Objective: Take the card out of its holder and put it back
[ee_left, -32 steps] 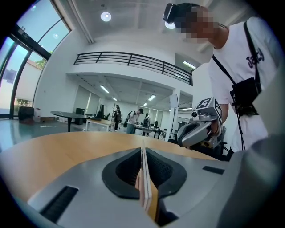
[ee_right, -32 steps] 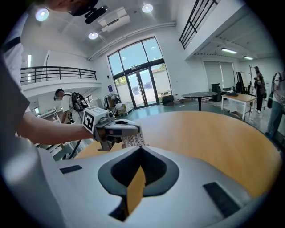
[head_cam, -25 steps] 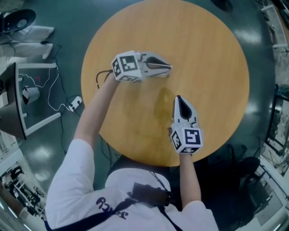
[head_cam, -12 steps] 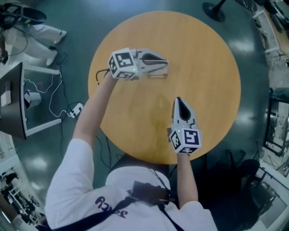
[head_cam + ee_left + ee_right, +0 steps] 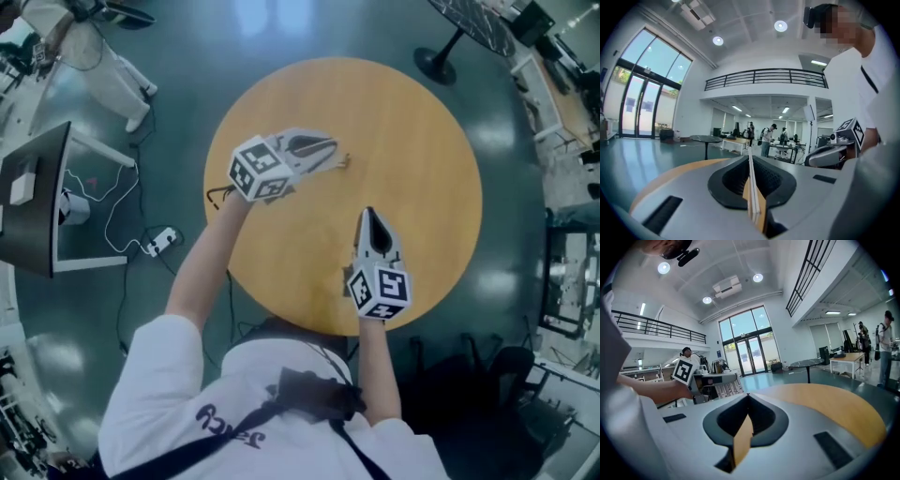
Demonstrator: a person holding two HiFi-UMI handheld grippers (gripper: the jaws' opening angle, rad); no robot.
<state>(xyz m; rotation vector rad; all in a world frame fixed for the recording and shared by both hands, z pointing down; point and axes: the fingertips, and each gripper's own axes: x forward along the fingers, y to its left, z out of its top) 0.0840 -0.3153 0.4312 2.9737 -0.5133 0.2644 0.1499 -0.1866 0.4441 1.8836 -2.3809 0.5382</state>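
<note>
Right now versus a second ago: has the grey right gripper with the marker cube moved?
No. The grey right gripper still sits by the near edge of the round wooden table, pointing across it; only the head view shifted.

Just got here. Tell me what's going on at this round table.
A person works over the round wooden table with a hand-held gripper in each hand. The left hand-held gripper is shut on a thin white card, seen edge-on between its jaws. The right hand-held gripper hovers nearer the person, jaws together with nothing between them.
</note>
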